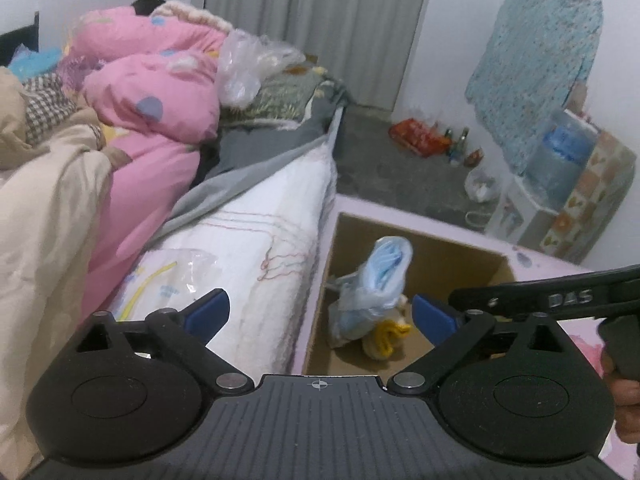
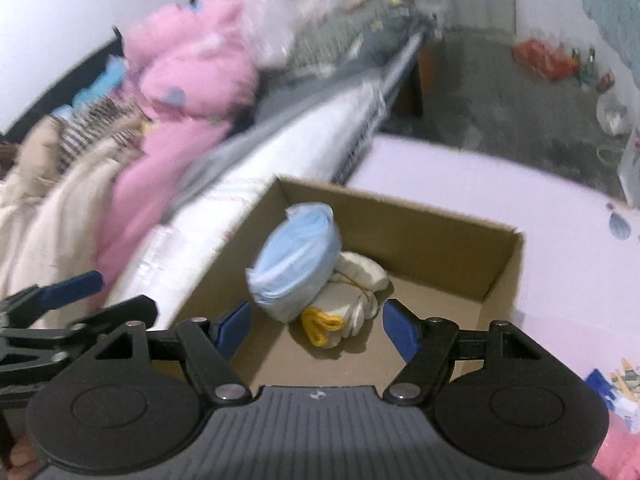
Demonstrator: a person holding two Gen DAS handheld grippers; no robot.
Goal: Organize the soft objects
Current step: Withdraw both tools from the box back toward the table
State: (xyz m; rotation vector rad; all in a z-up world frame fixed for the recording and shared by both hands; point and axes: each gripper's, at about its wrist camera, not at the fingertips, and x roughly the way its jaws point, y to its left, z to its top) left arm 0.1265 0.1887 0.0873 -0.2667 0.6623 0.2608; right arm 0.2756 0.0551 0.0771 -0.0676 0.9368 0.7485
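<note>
Bed point(image 1: 256, 240): white mattress edge along the left of both views, piled with a beige blanket point(image 1: 44, 216) and a pink quilt point(image 1: 160, 120). A flat clear plastic packet point(image 1: 176, 276) lies on the mattress edge; only the left wrist view shows it sharply, the right wrist view being blurred there.

Left hand-held gripper point(image 1: 320, 314): blue fingers spread wide, holding nothing. It hangs over the bed edge and the near left side of the box; its fingertip also shows at the far left of the right wrist view.

Cardboard box point(image 2: 440, 236): open-topped, just beside the bed, resting on a pale pink patterned surface point(image 2: 560, 248).

Bag of blue masks point(image 2: 296, 256): clear bag in the box's left half, long axis tilted, its rounded end pointing up and toward the far wall, its lower end on the box floor. In the left wrist view it stands nearly upright between the spread fingers.

White gloves point(image 2: 356, 292): bundled, touching the bag's lower right side, yellow cuffs point(image 2: 320, 324) pointing toward the camera. The right wrist view shows them whole; the left shows little beyond the yellow.

Right hand-held gripper point(image 2: 316, 330): fingers wide apart, empty, above the box's near edge, bag and gloves just ahead between them.
</note>
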